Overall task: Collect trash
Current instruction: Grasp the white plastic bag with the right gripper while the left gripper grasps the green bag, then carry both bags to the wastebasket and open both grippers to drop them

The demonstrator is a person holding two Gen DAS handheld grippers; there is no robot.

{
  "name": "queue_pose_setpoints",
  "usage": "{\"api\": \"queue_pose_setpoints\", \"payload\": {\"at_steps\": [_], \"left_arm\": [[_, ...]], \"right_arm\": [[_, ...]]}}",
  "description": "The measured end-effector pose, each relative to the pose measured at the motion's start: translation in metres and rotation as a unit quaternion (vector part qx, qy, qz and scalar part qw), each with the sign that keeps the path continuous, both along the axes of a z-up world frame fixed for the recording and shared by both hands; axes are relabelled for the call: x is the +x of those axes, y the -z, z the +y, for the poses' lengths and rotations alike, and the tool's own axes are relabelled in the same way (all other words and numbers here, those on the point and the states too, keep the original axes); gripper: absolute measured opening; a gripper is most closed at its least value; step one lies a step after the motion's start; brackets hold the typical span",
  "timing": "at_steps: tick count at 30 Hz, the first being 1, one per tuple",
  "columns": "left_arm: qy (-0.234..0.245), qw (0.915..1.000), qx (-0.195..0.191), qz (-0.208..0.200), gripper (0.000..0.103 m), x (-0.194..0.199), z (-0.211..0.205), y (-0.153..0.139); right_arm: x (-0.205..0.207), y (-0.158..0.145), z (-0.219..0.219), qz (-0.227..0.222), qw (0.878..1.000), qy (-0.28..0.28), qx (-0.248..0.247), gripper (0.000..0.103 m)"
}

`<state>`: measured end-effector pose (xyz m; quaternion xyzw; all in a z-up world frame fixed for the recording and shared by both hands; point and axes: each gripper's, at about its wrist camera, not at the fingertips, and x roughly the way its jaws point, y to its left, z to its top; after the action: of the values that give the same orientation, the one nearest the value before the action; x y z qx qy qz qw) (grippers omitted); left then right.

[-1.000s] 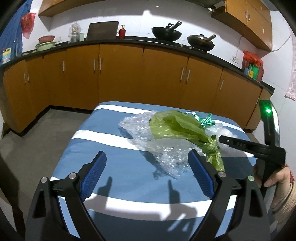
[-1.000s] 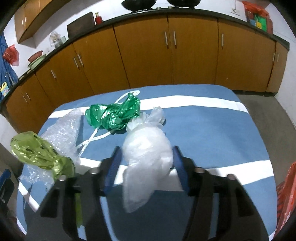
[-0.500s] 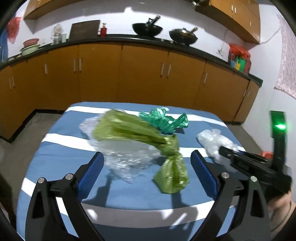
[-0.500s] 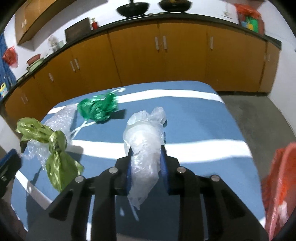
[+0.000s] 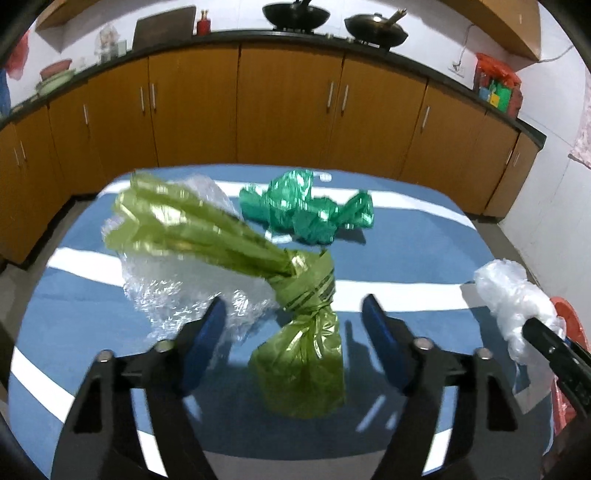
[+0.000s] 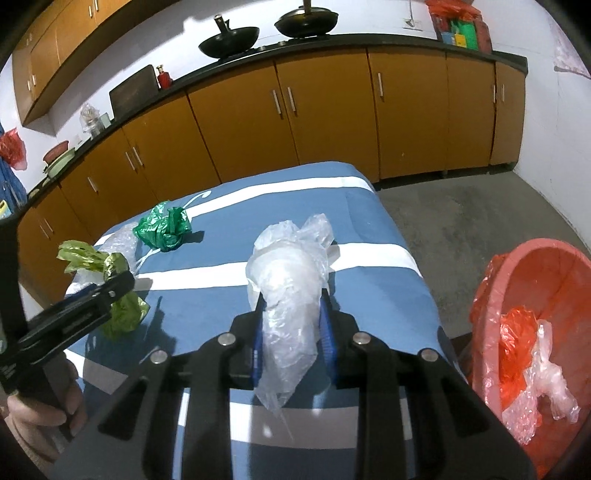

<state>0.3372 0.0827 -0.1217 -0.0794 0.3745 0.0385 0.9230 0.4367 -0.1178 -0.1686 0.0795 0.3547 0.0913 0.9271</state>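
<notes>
Right wrist: right gripper clamps clear bag, seemingly lifted.

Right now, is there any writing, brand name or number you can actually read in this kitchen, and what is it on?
No text reads clearly in either view.
Colourful packets on the black counter: printing too small and blurred to read.
Red bottle on the counter: no legible label.
Clear plastic bag held in the right gripper, olive green bag and dark green bag: no print visible.

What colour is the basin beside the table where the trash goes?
Salmon red, lined with a red bag; the basin shows best in the right wrist view.
</notes>
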Motion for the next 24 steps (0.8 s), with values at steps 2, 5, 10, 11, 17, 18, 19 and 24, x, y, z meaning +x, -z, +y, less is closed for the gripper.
{"api": "queue_pose_setpoints", "payload": {"at_steps": [2,5,10,11,17,18,19,24], "left_arm": [[0.012,0.9998,-0.011,0.009,0.045,0.000,0.000,0.004],[0.026,0.9993,-0.023,0.016,0.018,-0.003,-0.002,0.006],[0.052,0.9984,-0.025,-0.003,0.011,-0.021,-0.006,-0.001],[0.058,0.9979,-0.027,-0.008,0.011,-0.027,-0.008,-0.005],[0.087,0.9950,-0.038,-0.032,0.011,-0.041,-0.019,-0.023],[0.093,0.9943,-0.039,-0.036,0.011,-0.043,-0.022,-0.028],[0.097,0.9937,-0.039,-0.039,0.011,-0.044,-0.025,-0.031],[0.117,0.9907,-0.038,-0.057,0.011,-0.053,-0.043,-0.050]], "right_arm": [[-0.001,0.000,-0.001,0.000,1.000,0.000,0.003,0.026],[-0.005,0.000,-0.002,0.000,1.000,0.001,0.006,0.026],[-0.012,-0.006,-0.005,-0.004,1.000,0.006,0.009,0.026],[-0.014,-0.008,-0.007,-0.005,1.000,0.008,0.010,0.026],[-0.031,-0.024,-0.013,-0.020,1.000,0.014,0.015,0.026],[-0.034,-0.027,-0.015,-0.023,0.999,0.015,0.016,0.026],[-0.038,-0.030,-0.017,-0.026,0.999,0.017,0.016,0.026],[-0.057,-0.049,-0.032,-0.043,0.998,0.029,0.017,0.026]]}}
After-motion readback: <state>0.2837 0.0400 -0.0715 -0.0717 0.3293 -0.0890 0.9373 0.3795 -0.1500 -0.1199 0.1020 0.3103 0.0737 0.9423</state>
